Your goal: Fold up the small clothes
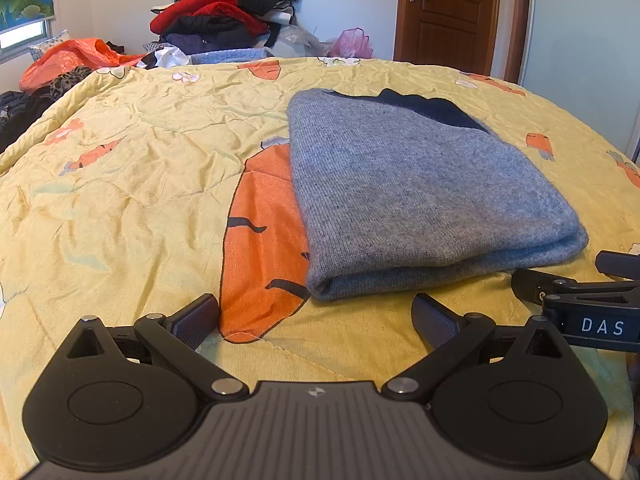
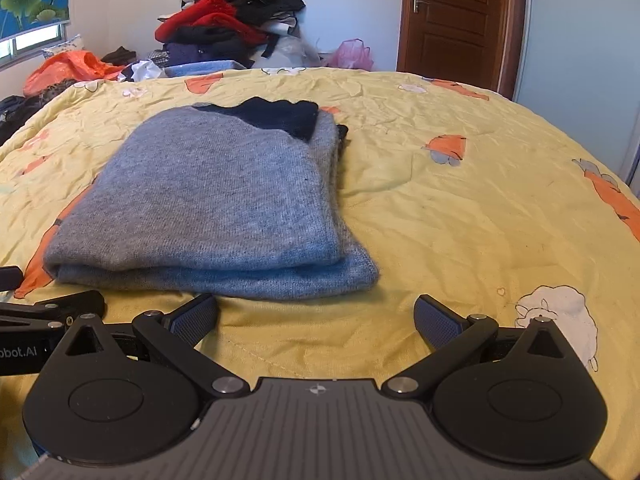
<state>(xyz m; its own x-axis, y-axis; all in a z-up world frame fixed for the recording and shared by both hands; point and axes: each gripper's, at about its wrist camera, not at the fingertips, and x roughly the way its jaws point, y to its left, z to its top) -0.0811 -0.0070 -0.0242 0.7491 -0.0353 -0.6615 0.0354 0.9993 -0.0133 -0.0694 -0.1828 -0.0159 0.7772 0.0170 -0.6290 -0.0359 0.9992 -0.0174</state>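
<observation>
A grey knit sweater (image 1: 416, 192) with a dark navy part at its far end lies folded in a flat rectangle on the yellow quilt (image 1: 132, 184). It also shows in the right wrist view (image 2: 216, 200). My left gripper (image 1: 316, 320) is open and empty, just in front of the sweater's near left corner. My right gripper (image 2: 316, 320) is open and empty, just in front of the sweater's near right corner. Each gripper shows at the edge of the other's view: the right one (image 1: 580, 296), the left one (image 2: 52, 312).
A heap of red, black and dark clothes (image 1: 224, 12) is piled past the bed's far edge, with an orange plastic bag (image 1: 68, 60) at the left and a pink bag (image 1: 352, 44). A brown door (image 1: 448, 12) stands at the back right.
</observation>
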